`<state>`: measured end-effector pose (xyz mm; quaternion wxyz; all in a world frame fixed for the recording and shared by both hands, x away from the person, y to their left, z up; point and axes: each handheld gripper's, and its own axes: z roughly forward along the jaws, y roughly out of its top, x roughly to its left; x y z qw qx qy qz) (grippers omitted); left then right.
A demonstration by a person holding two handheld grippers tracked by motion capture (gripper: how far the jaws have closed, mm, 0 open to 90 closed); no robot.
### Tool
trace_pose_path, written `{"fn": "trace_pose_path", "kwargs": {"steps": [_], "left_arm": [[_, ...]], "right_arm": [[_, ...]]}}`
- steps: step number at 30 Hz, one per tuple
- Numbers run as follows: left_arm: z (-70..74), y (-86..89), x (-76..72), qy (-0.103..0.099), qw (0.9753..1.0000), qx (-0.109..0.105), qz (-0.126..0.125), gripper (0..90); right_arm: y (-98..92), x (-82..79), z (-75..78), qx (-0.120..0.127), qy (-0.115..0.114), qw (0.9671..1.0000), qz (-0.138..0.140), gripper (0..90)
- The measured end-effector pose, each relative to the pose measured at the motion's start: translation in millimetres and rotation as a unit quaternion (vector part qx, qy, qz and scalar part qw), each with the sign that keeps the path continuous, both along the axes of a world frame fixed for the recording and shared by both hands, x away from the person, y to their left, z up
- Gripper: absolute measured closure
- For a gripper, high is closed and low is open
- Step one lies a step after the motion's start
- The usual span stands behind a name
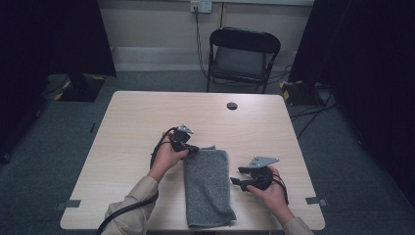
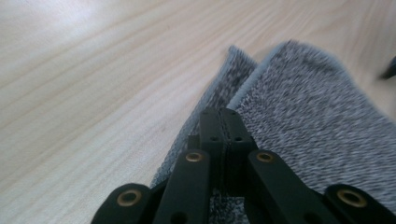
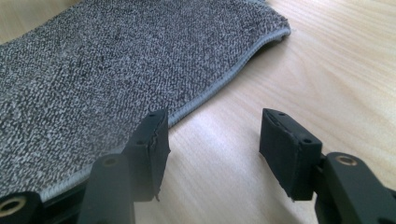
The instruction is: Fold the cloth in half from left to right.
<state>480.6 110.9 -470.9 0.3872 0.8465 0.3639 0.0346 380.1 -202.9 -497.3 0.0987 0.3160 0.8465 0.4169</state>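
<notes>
The folded grey towel (image 1: 208,186) lies lengthwise toward the person — left gripper (image 1: 192,148) clamped at its far-left corner, right gripper (image 1: 236,176) gaping empty beside its right edge.

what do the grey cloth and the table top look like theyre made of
Grey cloth: looks like terry or microfibre towelling, with a speckled looped pile and a stitched hem. Table: pale wood-grain top with a smooth, slightly glossy sheen, possibly laminate rather than solid wood.

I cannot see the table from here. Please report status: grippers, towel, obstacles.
Left gripper shut at grey towel far corner. Right gripper open, on bare table beside towel edge. No obstacles.
</notes>
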Motion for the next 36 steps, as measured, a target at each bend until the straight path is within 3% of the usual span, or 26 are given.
{"fn": "trace_pose_path", "kwargs": {"steps": [3,10,16,19,21,24,26,28,29,36], "left_arm": [[9.0,9.3,-1.1,-0.007,1.0,0.003,-0.001,89.6],[13.3,31.1,-5.1,-0.007,0.9995,-0.025,0.017,89.4],[11.8,44.8,-11.7,-0.005,0.9994,-0.025,0.022,87.8],[10.9,48.6,-15.5,-0.009,0.9996,-0.01,0.025,81.4],[9.4,50.6,-17.1,-0.003,0.9997,-0.007,0.025,82.4],[8.3,49.9,-17.0,-0.002,0.9996,-0.008,0.026,79.9],[8.7,45.1,-15.2,-0.017,0.9993,-0.005,0.033,67.5],[9.4,39.1,-12.2,-0.026,0.9988,-0.016,0.039,51.5],[9.1,36.4,-10.5,-0.023,0.9988,-0.019,0.039,48.9],[-1.7,16.2,-1.7,-0.006,0.9996,-0.011,0.027,51.8]], "right_arm": [[2.1,2.5,-0.4,0.0,0.0,1.0,-0.002,42.6],[11.5,6.1,-1.4,-0.005,-0.001,1.0,0.003,41.9],[15.3,5.7,-1.6,-0.005,-0.002,1.0,0.008,41.8],[16.4,5.2,-1.6,-0.006,-0.003,0.9999,0.008,41.7],[17.8,4.6,-1.6,-0.007,-0.004,0.9999,0.01,41.5],[18.9,3.9,-1.6,-0.008,-0.004,0.9999,0.012,41.3],[18.9,3.9,-1.6,-0.007,-0.004,0.9999,0.012,41.3],[19.0,3.7,-1.6,-0.008,-0.004,0.9999,0.012,41.2],[19.1,3.7,-1.6,-0.009,-0.005,0.9999,0.013,41.2],[19.8,3.1,-1.6,-0.012,-0.009,0.9998,0.015,41.2]]}}
